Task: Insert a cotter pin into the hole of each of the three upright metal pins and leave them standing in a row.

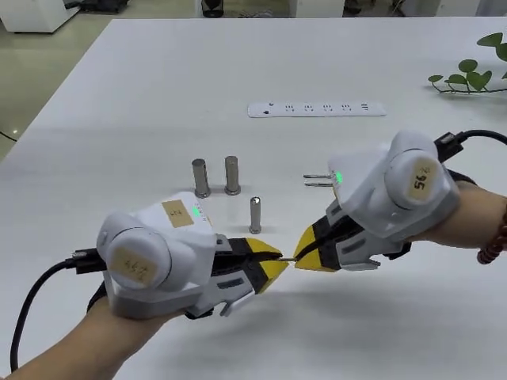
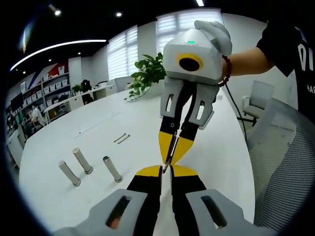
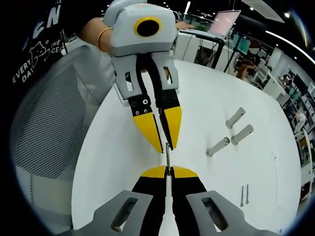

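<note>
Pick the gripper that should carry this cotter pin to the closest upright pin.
Left, probably. Both grippers pinch the cotter pin tip to tip, but the front metal pin stands just beyond the tips of the left gripper; the right gripper sits nearer the spare cotter pins.

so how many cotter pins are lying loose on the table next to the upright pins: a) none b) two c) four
b: two cotter pins lie side by side on the table, right of the three upright metal pins in the head view. A third cotter pin is pinched between the left gripper and right gripper.
</note>
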A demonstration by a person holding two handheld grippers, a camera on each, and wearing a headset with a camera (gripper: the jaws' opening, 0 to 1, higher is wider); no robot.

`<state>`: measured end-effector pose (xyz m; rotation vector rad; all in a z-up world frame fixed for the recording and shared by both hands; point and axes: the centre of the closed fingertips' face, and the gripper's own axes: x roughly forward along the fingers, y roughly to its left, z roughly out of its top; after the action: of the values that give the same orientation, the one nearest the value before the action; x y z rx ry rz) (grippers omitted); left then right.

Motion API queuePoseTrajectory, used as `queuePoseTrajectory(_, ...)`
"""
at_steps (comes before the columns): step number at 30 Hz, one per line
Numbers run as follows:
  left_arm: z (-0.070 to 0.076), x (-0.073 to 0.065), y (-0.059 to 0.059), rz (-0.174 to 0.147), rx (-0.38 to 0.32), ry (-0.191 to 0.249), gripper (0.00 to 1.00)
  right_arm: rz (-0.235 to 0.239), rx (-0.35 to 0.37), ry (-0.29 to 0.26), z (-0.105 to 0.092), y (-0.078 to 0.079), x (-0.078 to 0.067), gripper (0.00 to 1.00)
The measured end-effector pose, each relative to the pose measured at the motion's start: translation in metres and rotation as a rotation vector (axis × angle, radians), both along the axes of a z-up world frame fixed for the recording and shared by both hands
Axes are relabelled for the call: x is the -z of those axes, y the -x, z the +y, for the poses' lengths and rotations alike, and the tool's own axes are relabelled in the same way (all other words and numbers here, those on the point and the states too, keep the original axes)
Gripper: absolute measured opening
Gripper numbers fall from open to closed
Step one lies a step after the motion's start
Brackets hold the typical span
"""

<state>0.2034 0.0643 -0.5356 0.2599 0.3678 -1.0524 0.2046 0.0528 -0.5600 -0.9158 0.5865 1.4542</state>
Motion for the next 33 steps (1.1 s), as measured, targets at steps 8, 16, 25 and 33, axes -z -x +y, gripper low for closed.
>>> queuePoseTrajectory(8, 0.011, 0.004, -0.017, -0.061, -0.113, -0.035, 0.13, -0.054, 0.05, 0.035, -0.009, -0.02, 0.001, 0.0)
queuePoseTrajectory(16, 0.017, 0.01, -0.03, -0.055, -0.195, -0.024, 0.14, -0.098, 0.063, 0.059, -0.011, -0.036, 0.001, 0.0)
queuePoseTrajectory(25, 0.03, 0.015, -0.051, -0.037, -0.315, 0.014, 0.16, -0.141, 0.117, 0.041, -0.009, -0.057, -0.001, 0.0)
queuePoseTrajectory(33, 0.035, 0.015, -0.069, -0.039, -0.398, 0.039, 0.21, -0.161, 0.148, 0.027, -0.006, -0.071, 0.0, 0.0)
